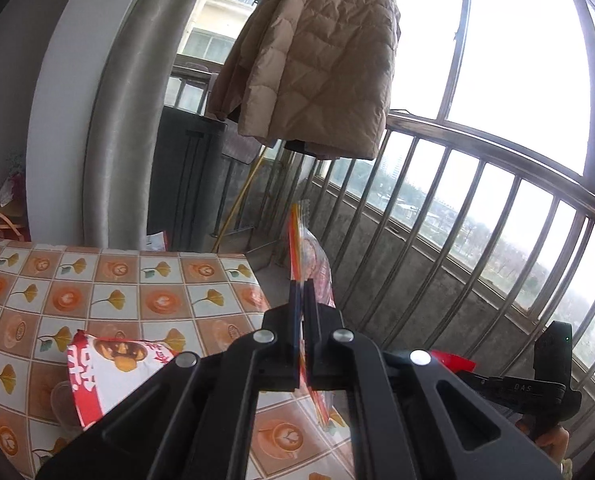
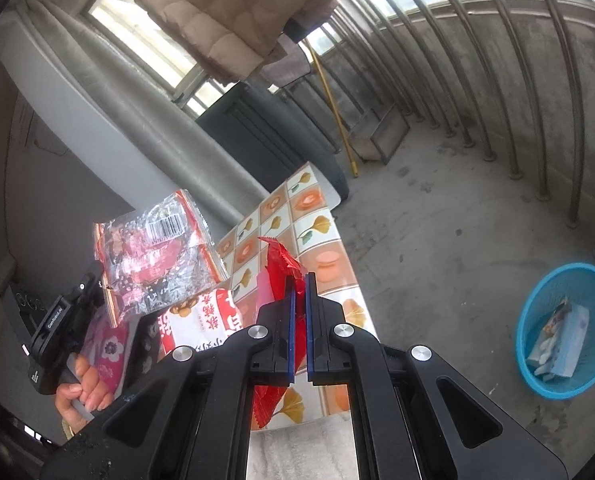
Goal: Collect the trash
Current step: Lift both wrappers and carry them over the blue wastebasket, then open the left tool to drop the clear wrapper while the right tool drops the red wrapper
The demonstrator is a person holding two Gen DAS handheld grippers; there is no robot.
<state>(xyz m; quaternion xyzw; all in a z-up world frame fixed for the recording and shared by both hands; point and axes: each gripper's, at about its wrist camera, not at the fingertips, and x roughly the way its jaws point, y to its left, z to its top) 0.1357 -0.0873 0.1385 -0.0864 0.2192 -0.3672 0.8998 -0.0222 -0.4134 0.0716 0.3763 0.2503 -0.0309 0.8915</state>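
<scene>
My left gripper (image 1: 302,284) is shut on a clear and red snack wrapper (image 1: 317,264), held edge-on above the table's right edge. The same wrapper (image 2: 157,256) shows flat in the right wrist view, with the left gripper (image 2: 97,280) below it. My right gripper (image 2: 300,280) is shut on a red foil wrapper (image 2: 281,264), held above the table. A white and red snack bag (image 1: 109,372) lies on the table; it also shows in the right wrist view (image 2: 201,320). A blue trash basket (image 2: 565,328) stands on the floor to the right, holding a pale blue package.
The table (image 1: 137,280) has a tile-patterned cloth with leaves and cups. A beige padded coat (image 1: 317,60) hangs above. A metal railing (image 1: 477,240) runs along the balcony on the right. A yellow-handled broom (image 2: 333,108) and a dustpan (image 2: 381,136) stand by the far wall.
</scene>
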